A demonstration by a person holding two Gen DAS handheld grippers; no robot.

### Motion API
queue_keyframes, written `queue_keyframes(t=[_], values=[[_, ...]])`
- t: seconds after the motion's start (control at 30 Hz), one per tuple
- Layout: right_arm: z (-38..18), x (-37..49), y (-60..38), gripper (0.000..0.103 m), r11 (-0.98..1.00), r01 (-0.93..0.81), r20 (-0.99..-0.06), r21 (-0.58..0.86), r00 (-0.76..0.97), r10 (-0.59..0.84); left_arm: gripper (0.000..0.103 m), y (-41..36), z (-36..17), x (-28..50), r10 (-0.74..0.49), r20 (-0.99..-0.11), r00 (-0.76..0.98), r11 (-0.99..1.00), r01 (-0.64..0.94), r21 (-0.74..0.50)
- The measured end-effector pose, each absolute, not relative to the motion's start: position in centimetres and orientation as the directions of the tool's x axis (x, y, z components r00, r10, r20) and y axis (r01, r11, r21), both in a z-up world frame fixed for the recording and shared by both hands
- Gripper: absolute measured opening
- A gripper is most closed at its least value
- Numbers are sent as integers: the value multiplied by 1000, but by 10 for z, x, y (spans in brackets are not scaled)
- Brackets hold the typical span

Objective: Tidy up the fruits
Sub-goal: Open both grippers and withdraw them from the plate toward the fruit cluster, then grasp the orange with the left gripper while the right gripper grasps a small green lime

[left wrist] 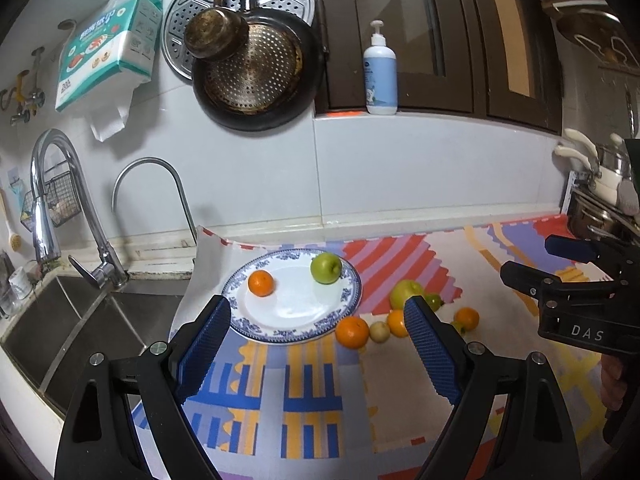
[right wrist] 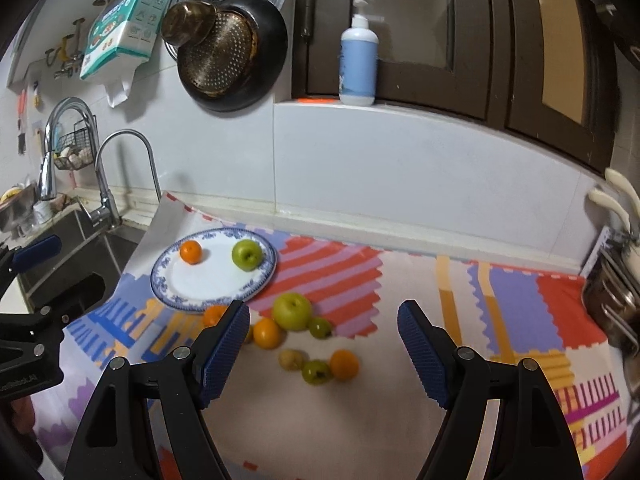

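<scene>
A sink [left wrist: 92, 320] with 2 taps lies left of the patterned mat [left wrist: 460, 384]; pans [left wrist: 256, 76] hang on the wall and a pump bottle [left wrist: 380, 76] stands on the ledge. Nothing blocks the fruit. Both the left gripper [left wrist: 318, 344] and right gripper [right wrist: 324, 356] hover released and empty, the loose fruit pile [right wrist: 296, 332] just ahead of their tips on the mat. The plate [right wrist: 188, 280] holds 1 orange [right wrist: 191, 251] and 1 green apple [right wrist: 247, 254].
</scene>
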State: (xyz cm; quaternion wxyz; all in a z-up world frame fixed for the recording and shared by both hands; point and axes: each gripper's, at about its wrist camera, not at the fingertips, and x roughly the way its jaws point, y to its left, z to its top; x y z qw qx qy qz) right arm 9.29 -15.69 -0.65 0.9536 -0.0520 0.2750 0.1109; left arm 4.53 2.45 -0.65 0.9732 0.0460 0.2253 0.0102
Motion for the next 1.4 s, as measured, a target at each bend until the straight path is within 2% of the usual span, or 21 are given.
queue_keyframes(t=[0.8, 1.17, 1.4], values=[[-58, 89, -155, 77, 966, -239, -600, -102, 789, 132, 88, 20, -56, 64, 54, -521, 852, 988, 30, 152], [-82, 107, -139, 76, 954, -272, -635, -128, 762, 132, 82, 24, -72, 96, 50, -552, 833, 977, 73, 199], [-99, 122, -129, 68, 942, -302, -668, -144, 733, 132, 75, 22, -85, 119, 37, -578, 816, 966, 119, 230]])
